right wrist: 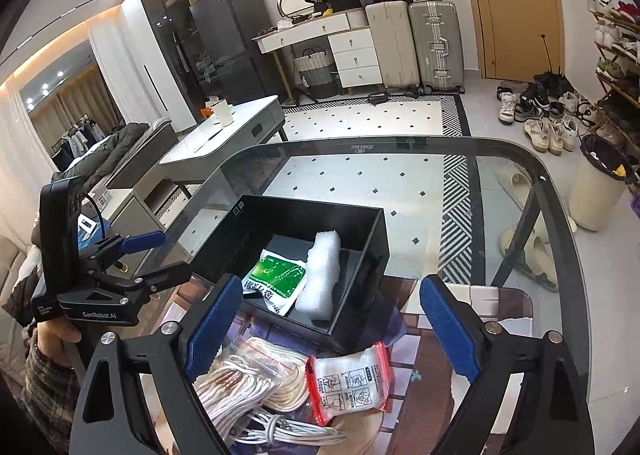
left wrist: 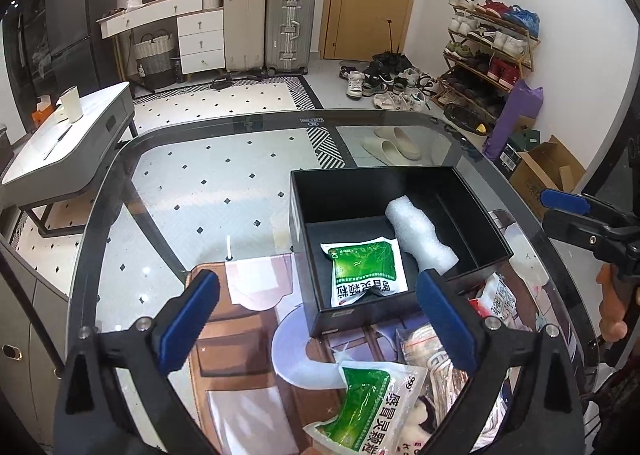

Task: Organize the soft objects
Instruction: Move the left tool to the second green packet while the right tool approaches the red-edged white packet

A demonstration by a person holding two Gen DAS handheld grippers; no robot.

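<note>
A rounded glass-topped table [left wrist: 168, 159] carries everything, with a printed cartoon mat [left wrist: 240, 339] lying on its near half. On the mat's far edge sits the open black rectangular box [right wrist: 256, 215], the collecting place as I judge it, and two soft things already lie inside: a white foam wrap roll [left wrist: 420, 235] along the right side and a green-and-white medicine sachet [left wrist: 364, 267] flat on the floor beside it. Still outside, on the mat just before the box, lie a clear zip bag of coiled white cords [right wrist: 240, 383], a second green-and-white sachet [left wrist: 372, 407] and a small red-edged white packet [right wrist: 348, 383]. So the job looks under way but less than half done. The left gripper [left wrist: 316, 319] hovers over the near pile with its blue pads spread wide and nothing between them; the right gripper [right wrist: 332, 327] likewise stands wide apart and empty above the cords and the packet.
</note>
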